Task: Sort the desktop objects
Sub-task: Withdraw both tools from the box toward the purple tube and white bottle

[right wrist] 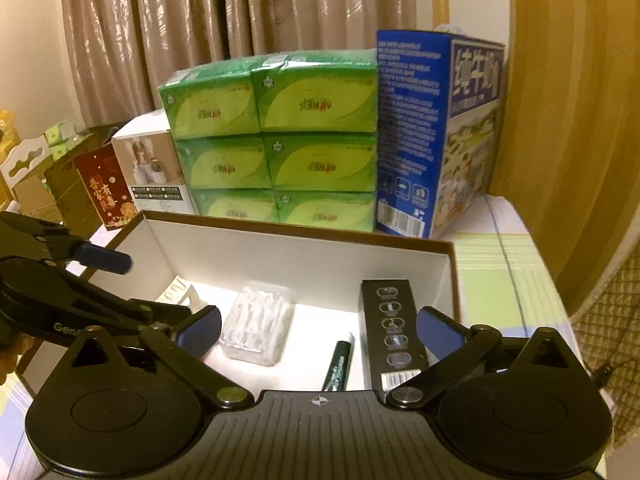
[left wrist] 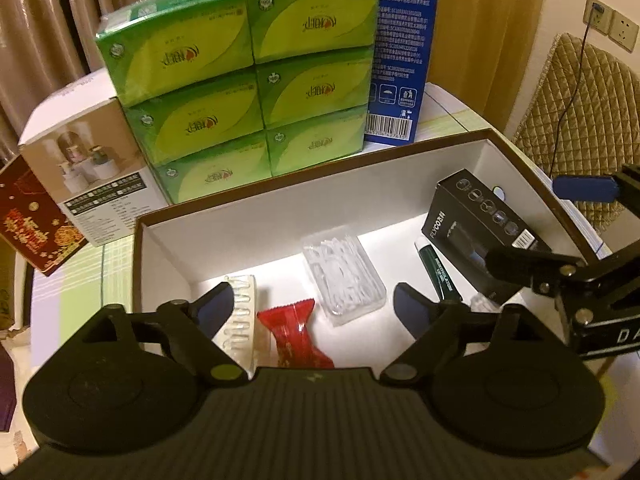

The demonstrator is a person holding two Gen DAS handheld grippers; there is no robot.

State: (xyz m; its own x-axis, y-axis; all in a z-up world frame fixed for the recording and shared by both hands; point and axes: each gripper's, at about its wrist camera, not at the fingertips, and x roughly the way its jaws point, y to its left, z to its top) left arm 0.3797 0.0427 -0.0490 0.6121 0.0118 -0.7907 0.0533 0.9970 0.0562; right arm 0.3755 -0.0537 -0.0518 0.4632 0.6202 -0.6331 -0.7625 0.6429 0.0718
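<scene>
A brown-rimmed white box (left wrist: 248, 204) (right wrist: 304, 256) holds a clear floss-pick case (left wrist: 344, 276) (right wrist: 258, 324), a red snack packet (left wrist: 294, 334), a white comb (left wrist: 240, 320) (right wrist: 176, 292), a dark green tube (left wrist: 436, 270) (right wrist: 340, 364) and a black carton (left wrist: 480, 224) (right wrist: 390, 328). My left gripper (left wrist: 316, 310) is open and empty above the red packet. My right gripper (right wrist: 320, 330) is open and empty above the tube. Each gripper shows at the edge of the other's view.
Behind the box stand a green tissue multipack (left wrist: 244, 88) (right wrist: 276, 140), a blue milk carton (left wrist: 400, 52) (right wrist: 436, 136), a white product box (left wrist: 84, 176) and a red box (left wrist: 32, 220). A quilted chair (left wrist: 580, 120) is at the right. The tablecloth (right wrist: 500, 280) is checked.
</scene>
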